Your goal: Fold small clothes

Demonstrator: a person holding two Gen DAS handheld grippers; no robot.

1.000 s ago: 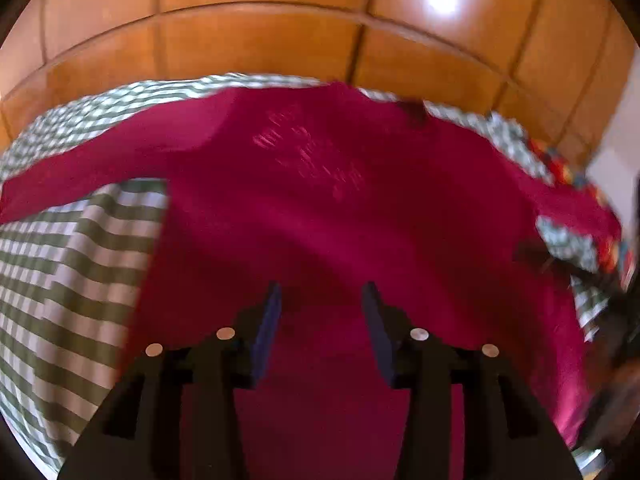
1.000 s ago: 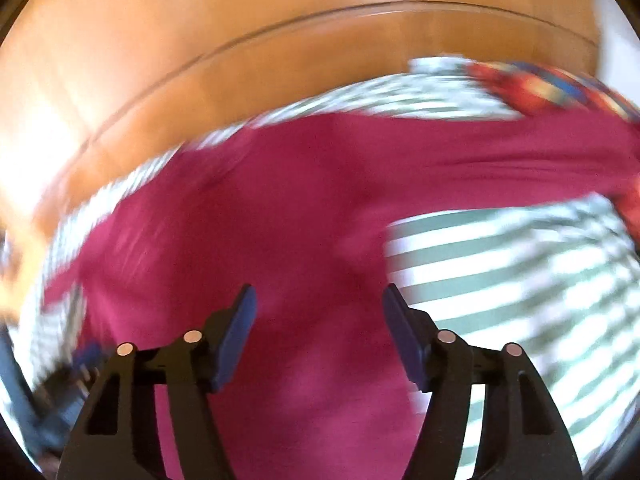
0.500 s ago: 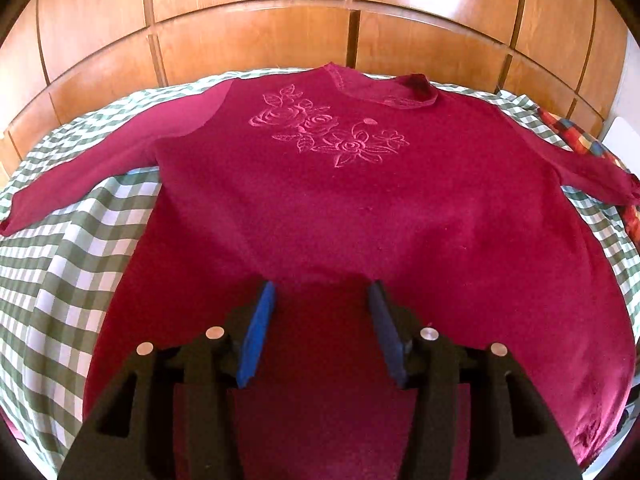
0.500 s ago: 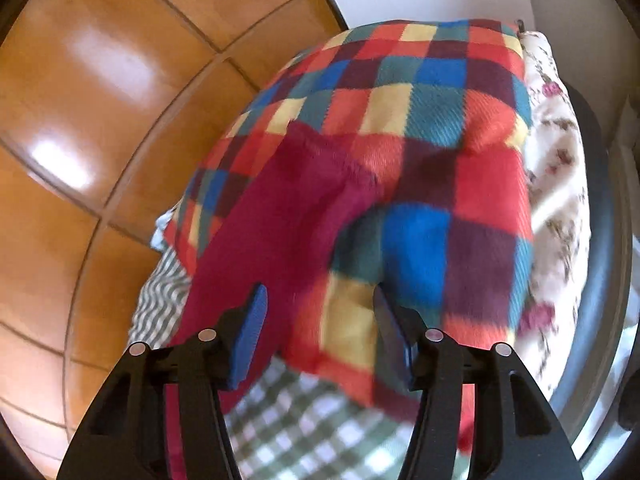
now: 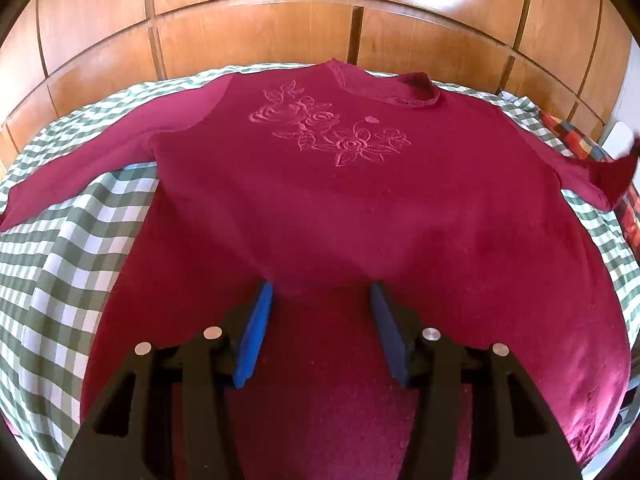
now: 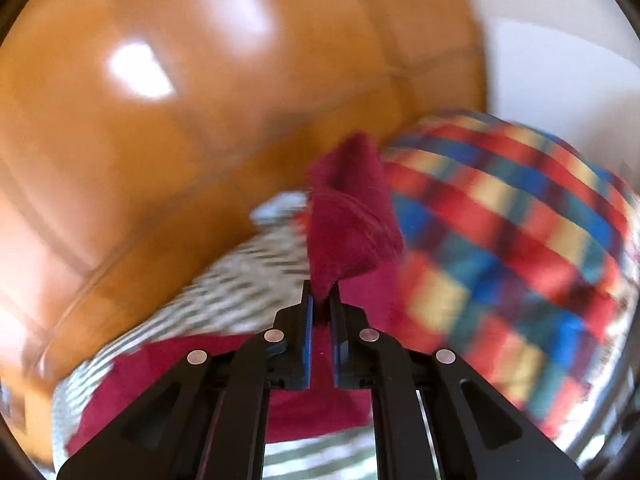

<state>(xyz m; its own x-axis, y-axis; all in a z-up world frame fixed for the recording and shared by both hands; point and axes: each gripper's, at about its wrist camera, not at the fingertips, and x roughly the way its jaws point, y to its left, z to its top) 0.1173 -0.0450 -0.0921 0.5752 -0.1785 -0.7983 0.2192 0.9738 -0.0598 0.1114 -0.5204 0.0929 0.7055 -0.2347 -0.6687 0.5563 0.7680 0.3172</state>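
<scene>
Crimson sweater (image 5: 320, 200): spread flat, front up, on the green-checked sheet (image 5: 60, 260), rose embroidery near the collar.
Right sleeve (image 6: 348, 224): lifted off the sheet, pinched at its tip.
Right hand-held gripper (image 6: 321, 300): clamped tight on that sleeve, beside the plaid blanket (image 6: 520, 240).
Left hand-held gripper (image 5: 320, 300): jaws apart over the hem, gripping nothing.

1. A home bedroom is suggested by a bed covered with a green-and-white checked sheet (image 5: 72, 264).
2. Glossy panelled wood (image 5: 256, 28), like a headboard or wardrobe, is seen behind it.
3. A multicoloured plaid blanket (image 6: 520, 240) is piled at one side, beside a white wall (image 6: 560, 60).
</scene>
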